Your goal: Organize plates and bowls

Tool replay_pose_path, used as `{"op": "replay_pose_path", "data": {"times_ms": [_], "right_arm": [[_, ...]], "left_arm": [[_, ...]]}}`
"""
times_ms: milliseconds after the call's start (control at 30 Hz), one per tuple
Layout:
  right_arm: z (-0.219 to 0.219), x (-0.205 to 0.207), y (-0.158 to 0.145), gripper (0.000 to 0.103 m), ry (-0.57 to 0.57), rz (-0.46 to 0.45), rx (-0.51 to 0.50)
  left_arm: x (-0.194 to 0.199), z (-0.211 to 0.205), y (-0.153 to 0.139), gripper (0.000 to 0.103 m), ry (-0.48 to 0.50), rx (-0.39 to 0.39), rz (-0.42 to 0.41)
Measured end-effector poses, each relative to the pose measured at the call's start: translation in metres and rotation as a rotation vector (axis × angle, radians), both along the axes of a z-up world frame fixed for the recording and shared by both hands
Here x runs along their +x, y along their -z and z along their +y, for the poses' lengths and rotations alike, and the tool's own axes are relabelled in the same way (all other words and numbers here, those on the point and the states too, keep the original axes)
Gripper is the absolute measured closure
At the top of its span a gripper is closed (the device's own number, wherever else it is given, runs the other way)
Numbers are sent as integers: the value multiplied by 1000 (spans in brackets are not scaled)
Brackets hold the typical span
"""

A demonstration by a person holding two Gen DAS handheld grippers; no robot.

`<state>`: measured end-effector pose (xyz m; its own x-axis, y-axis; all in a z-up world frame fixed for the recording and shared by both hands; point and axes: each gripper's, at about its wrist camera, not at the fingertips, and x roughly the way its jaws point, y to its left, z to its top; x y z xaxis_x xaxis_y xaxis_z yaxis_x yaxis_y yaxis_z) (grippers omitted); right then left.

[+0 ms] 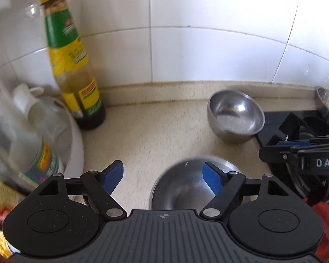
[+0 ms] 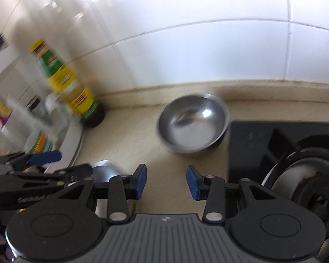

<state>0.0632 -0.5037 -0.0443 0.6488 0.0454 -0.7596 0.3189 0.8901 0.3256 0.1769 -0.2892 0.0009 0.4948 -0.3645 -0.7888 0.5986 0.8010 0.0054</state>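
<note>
Two steel bowls are seen on the beige counter (image 1: 155,135): a near bowl (image 1: 186,188) lying just below the left gripper (image 1: 164,176), and a far bowl (image 1: 235,116) resting by the wall, just beside the black stove (image 2: 274,144). The left gripper's blue fingers (image 1: 212,178) are spread wide and nothing is held – one pad hangs over the near bowl's rim. The right gripper (image 2: 166,182) is likewise released, pointed toward the far bowl with bare counter between. A sauce bottle (image 1: 74,65) stands far left. The step in hand is judged to be the reach for a bowl – next, a rim would need to be straddled and pinched, probably so that one bowl can be nested in the other.
</note>
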Motion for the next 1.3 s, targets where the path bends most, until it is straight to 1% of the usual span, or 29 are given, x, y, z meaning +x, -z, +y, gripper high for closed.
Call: {"op": "replay_pose_path", "data": {"times_ms": [100,200,467,500,633,767,833,867,933,1067,1133,1167,1267,1300], "right_arm": [[-18,12,2,65,42,0,9],[-34,25,5,64,71,5,6],[-67,61,28,64,102,47,66],[-70,64,31,63,108,51,73],[-73,72,37,63,88,51,75],[-73,81,42,63,66,69,78],[-72,85,46,63,62,82,83],[-71,87,48,63,60,87,87],[-69,90,52,63,53,94,93],[-62,96,58,63,29,112,101],[-57,101,62,63,7,122,98],[-56,102,63,63,2,128,99],[-51,106,66,67,-6,133,91],[-50,106,66,70,-12,132,87]], "left_arm": [[12,-19,-4,14,15,-1,10],[26,-40,-2,14,31,2,25],[55,-89,20,14,73,27,89],[60,-95,23,14,80,30,97],[72,-115,37,14,99,69,113],[78,-122,50,15,115,84,131],[81,-124,57,21,122,90,147],[83,-126,60,22,123,96,154],[85,-126,65,28,131,109,163],[91,-124,72,30,130,116,177],[92,-123,73,36,138,122,177],[92,-123,74,38,142,129,178],[94,-120,76,36,143,134,171],[94,-119,76,36,145,136,167]]}}
